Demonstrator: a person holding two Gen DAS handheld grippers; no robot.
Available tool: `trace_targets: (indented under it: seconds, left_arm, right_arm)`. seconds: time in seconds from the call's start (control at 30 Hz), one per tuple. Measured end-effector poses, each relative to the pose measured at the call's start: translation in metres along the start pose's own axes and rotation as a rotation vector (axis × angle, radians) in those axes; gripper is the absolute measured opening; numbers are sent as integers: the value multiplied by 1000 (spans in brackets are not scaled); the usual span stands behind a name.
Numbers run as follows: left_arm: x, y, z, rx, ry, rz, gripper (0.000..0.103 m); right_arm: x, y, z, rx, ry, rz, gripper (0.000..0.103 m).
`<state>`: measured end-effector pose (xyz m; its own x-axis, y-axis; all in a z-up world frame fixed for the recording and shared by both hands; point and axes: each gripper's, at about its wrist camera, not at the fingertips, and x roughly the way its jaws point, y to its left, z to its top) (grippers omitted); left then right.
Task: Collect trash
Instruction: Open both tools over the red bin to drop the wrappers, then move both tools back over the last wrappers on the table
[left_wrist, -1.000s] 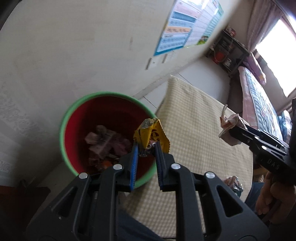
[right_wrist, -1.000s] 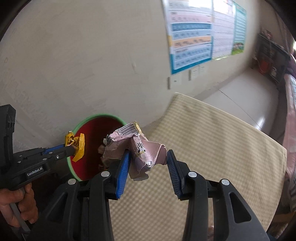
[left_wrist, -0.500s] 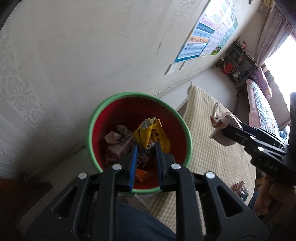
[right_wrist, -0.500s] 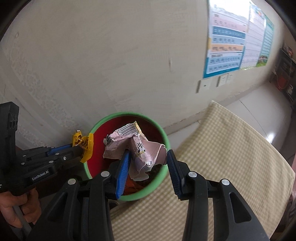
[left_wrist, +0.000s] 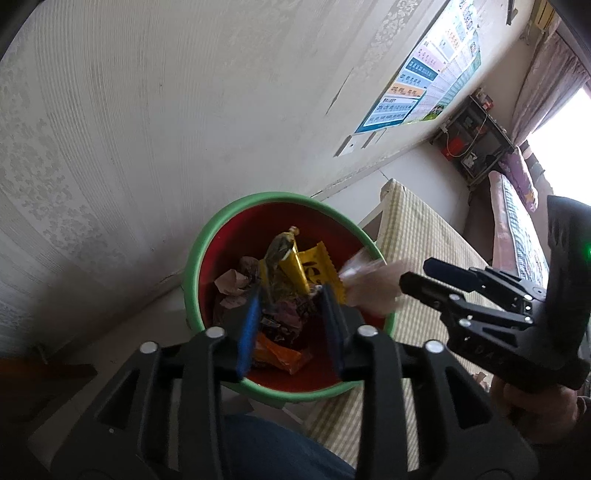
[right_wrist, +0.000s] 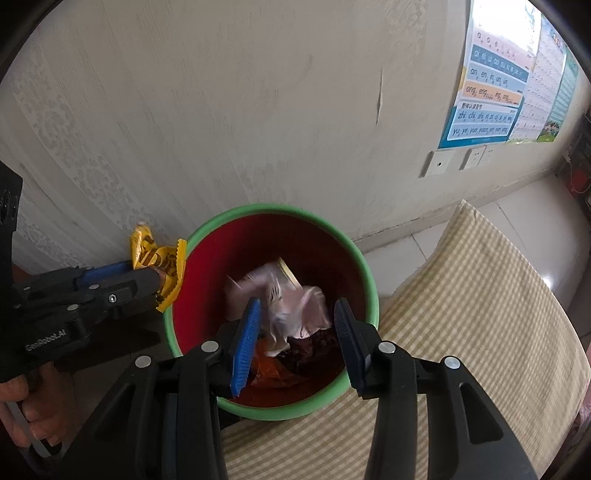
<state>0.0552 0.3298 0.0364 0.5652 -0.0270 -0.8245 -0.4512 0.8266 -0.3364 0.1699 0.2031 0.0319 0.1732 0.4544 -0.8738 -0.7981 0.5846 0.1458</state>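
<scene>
Left wrist view looks down past the left tool (left_wrist: 290, 295), whose jaws are opening; the yellow wrapper (left_wrist: 308, 267) sits between the blue pads, no longer pinched, over the mouth of the green-rimmed red bin (left_wrist: 236, 218). Just right of this tool, the right tool (left_wrist: 413, 276) reaches in with a blurred pink wrapper (left_wrist: 369, 286) at its tips. Right wrist view shows the right tool (right_wrist: 297, 319) with jaws parted and easing wider, the pink wrapper (right_wrist: 284, 302) blurred and loose between the pads, above the bin (right_wrist: 364, 266). Older trash (right_wrist: 275, 369) lies beneath. A checked cloth (right_wrist: 480, 314) lies right of the tool.
</scene>
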Motion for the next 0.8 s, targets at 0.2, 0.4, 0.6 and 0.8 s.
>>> trace_targets:
  seconds: [0.2,0.4,0.6,0.8]
  left_arm:
    - [-1,3,2,-20,-12,-12,66]
    - [-7,0,1,-37,-36,0,95]
    - [-11,-22,-2,-10,-41,7,97]
    - [-10,-59,-14,58,-23,-13,97]
  right_arm:
    - [1,-4,-4,7,-3,-16,74]
    - [-13,-17,-14,43,-17,-31,86]
    - [-37,-35,-34,81,-35,-48,87]
    - [-70,-59,-61,135,-69,-74,87]
